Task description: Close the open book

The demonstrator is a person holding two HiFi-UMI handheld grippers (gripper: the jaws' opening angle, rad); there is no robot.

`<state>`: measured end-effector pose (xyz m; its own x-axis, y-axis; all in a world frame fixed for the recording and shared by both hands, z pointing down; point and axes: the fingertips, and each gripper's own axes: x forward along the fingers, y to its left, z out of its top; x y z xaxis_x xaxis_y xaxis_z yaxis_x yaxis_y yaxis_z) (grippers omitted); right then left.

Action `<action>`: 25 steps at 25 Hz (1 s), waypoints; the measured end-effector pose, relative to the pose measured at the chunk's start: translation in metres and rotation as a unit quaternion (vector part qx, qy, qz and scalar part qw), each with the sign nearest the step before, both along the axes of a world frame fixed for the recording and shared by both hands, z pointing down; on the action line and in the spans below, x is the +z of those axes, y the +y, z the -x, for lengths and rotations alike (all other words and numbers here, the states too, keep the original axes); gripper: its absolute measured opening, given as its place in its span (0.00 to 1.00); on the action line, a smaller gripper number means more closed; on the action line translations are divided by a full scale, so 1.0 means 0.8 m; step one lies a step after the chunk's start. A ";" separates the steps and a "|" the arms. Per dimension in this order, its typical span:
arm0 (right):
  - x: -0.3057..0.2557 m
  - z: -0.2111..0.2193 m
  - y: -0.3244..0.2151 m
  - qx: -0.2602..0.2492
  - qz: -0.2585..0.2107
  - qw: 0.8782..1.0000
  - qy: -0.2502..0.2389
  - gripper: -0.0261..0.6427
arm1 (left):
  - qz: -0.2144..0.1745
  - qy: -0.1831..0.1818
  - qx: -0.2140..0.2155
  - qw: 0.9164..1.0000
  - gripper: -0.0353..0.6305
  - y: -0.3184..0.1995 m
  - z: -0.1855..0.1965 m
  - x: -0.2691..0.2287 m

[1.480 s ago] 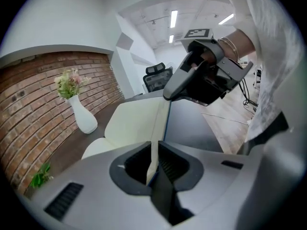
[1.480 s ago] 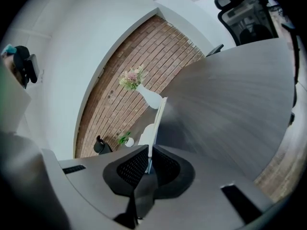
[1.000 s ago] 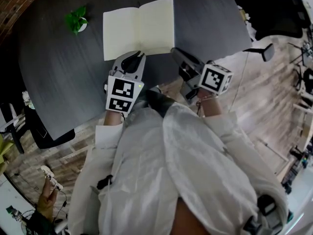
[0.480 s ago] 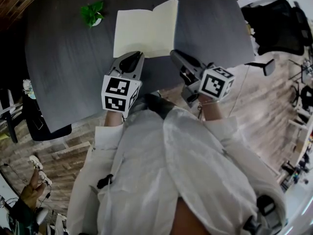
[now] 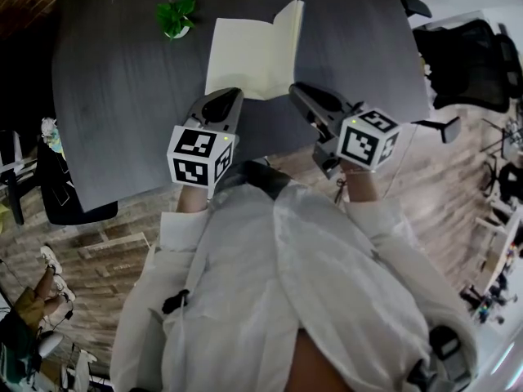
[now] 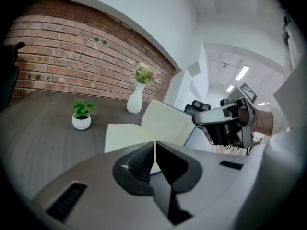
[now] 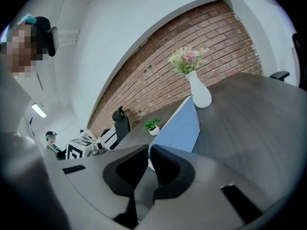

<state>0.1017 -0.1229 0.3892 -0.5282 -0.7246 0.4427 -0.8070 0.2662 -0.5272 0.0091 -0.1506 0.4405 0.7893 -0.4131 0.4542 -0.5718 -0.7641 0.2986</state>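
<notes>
On the dark grey wooden bench (image 5: 114,104), the open cream-paged book with a blue cover (image 5: 245,60) lay toward the person's side, its left half flat and its right half tilted up off the surface. At the book's near edge, left side, the left hand-held gripper (image 5: 222,96) had jaws that had just been closing and stood together tip to tip. No page was clearly caught between them, and the book's edge sat right behind the tips. At the book's near right corner, the right hand-held gripper (image 5: 294,90) had narrow jaws, pinched on the raised right cover, whose blue outer face was toward its camera. Left of the book, well apart: small green plant in a white pot (image 5: 176,16). Beyond the book's far edge: white vase with pale flowers (image 7: 197,92). Right of the book, off the bench: black office chair (image 5: 470,55). A person in a white shirt (image 5: 286,284) stood on the book's near side.
</notes>
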 end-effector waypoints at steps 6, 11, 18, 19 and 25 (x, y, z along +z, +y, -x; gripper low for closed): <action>0.003 0.032 -0.015 -0.032 0.001 0.999 0.006 0.08 | 0.023 0.006 -0.034 0.999 0.07 -0.011 0.021 0.005; 0.008 0.053 -0.022 -0.053 0.005 0.999 0.005 0.08 | 0.040 0.002 -0.053 0.998 0.07 -0.013 0.033 0.010; 0.021 0.083 -0.038 -0.081 0.013 0.997 0.006 0.08 | 0.058 -0.003 -0.087 0.995 0.07 -0.022 0.067 0.025; 0.023 0.087 -0.040 -0.085 0.014 0.996 0.006 0.08 | 0.060 0.003 -0.092 0.994 0.07 -0.023 0.071 0.025; 0.033 0.106 -0.051 -0.105 0.025 0.994 0.004 0.08 | 0.064 0.036 -0.106 0.992 0.07 -0.031 0.081 0.022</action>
<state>0.0172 -0.1634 0.4159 -0.6620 -0.5758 0.4798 -0.7404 0.4031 -0.5378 -0.0559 -0.1753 0.4580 0.7222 -0.5169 0.4597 -0.6902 -0.5819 0.4300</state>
